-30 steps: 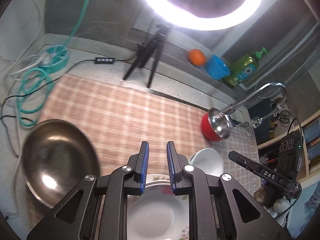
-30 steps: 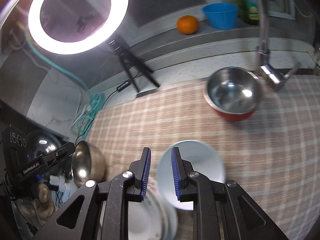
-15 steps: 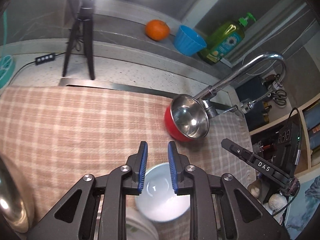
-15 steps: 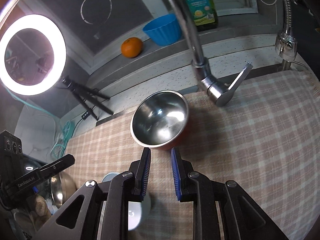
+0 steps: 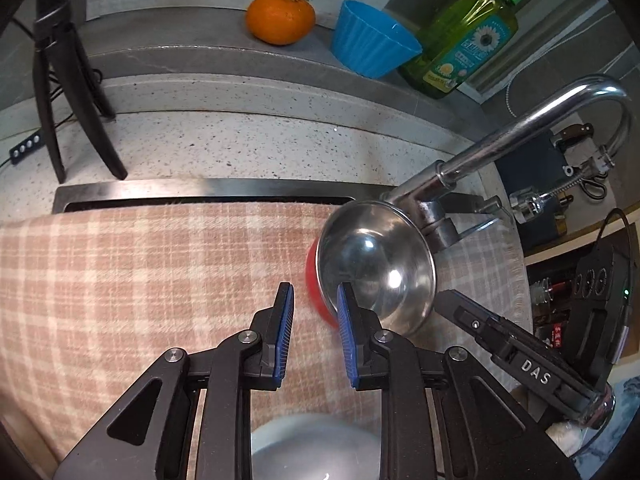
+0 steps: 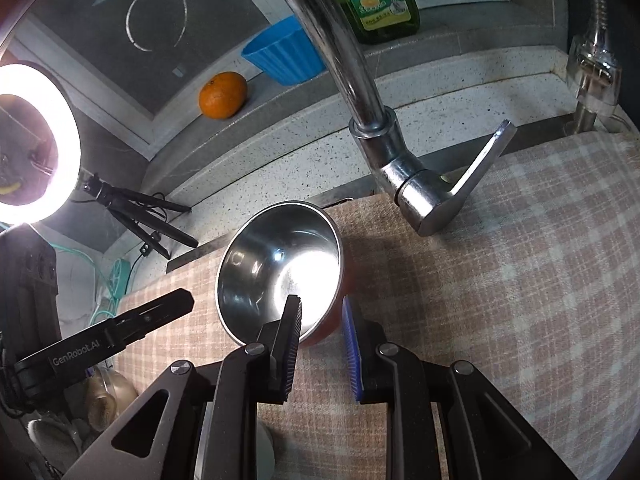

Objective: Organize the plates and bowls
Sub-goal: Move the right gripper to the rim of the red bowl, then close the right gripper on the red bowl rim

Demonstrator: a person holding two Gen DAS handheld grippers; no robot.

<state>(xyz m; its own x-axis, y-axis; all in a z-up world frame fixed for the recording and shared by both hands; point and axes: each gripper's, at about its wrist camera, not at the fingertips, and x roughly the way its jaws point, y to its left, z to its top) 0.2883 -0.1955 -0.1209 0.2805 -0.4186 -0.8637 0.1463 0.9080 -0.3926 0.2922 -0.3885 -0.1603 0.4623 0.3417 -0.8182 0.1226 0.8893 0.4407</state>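
Steel bowl with red outer shell [image 5: 374, 268] sits on checked cloth [image 5: 140, 280] at 1 o'clock of left gripper [image 5: 314, 312], just under faucet [image 5: 520, 128] base.

Left fingers [image 5: 285, 304] parted, nothing between; jaws have just been opening, seemingly to straddle near rim.

Right gripper [image 6: 320, 320] meets same bowl from opposite side: fingers [image 6: 294, 316] slightly apart, unclenched, rim in gap, no contact evident.

White bowl [image 5: 316, 452] lies at 6 o'clock, below left gripper, blurred.

Orange [image 5: 280, 18], blue cup [image 5: 372, 44], soap bottle [image 5: 464, 44] line ledge at 12 o'clock, clear of work.
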